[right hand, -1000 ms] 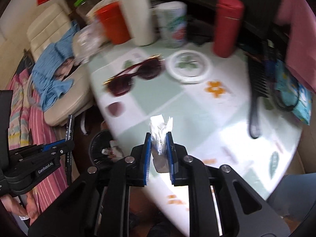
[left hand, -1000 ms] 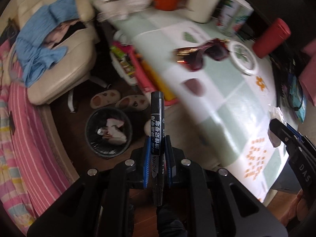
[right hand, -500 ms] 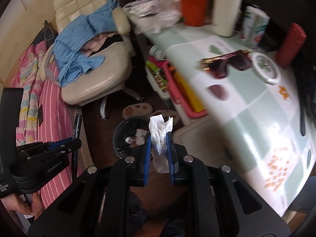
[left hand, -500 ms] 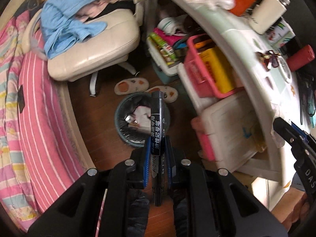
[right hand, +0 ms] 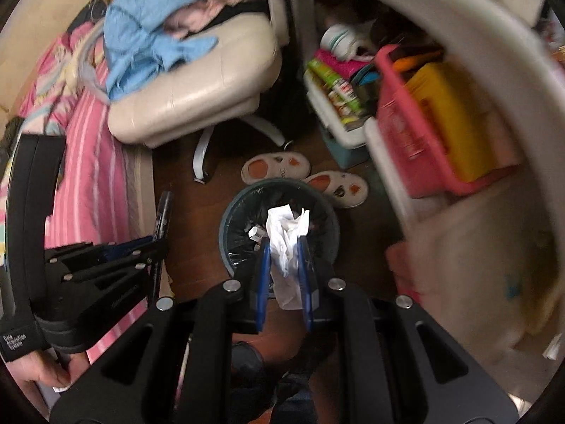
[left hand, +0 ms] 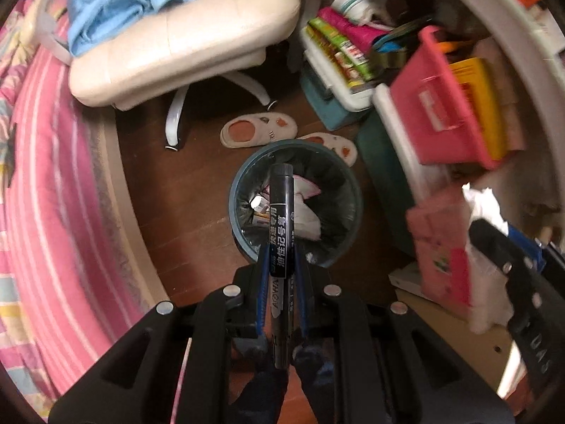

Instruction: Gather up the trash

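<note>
My left gripper (left hand: pixel 281 265) is shut on a black marker pen (left hand: pixel 280 219) and holds it above a round dark-blue trash bin (left hand: pixel 348 190) lined with a black bag, with wrappers and tissue inside. My right gripper (right hand: pixel 285 247) is shut on a crumpled white tissue (right hand: pixel 286 236) and holds it over the same bin (right hand: pixel 226 226). The left gripper with its marker (right hand: pixel 163 212) shows at the left of the right wrist view. The right gripper with its tissue (left hand: pixel 483 208) shows at the right of the left wrist view.
A cream office chair (left hand: pixel 183 46) with blue clothing stands behind the bin. Two slippers (left hand: pixel 257 130) lie on the brown floor. A pink-striped bed (left hand: pixel 53 194) is on the left. Pink and white storage bins (left hand: pixel 445 106) sit under the desk edge (right hand: pixel 459 28) on the right.
Both grippers have swung down and away from the tabletop toward the floor. The trash bin is now closer and centred under both, with the marker and tissue still held.
</note>
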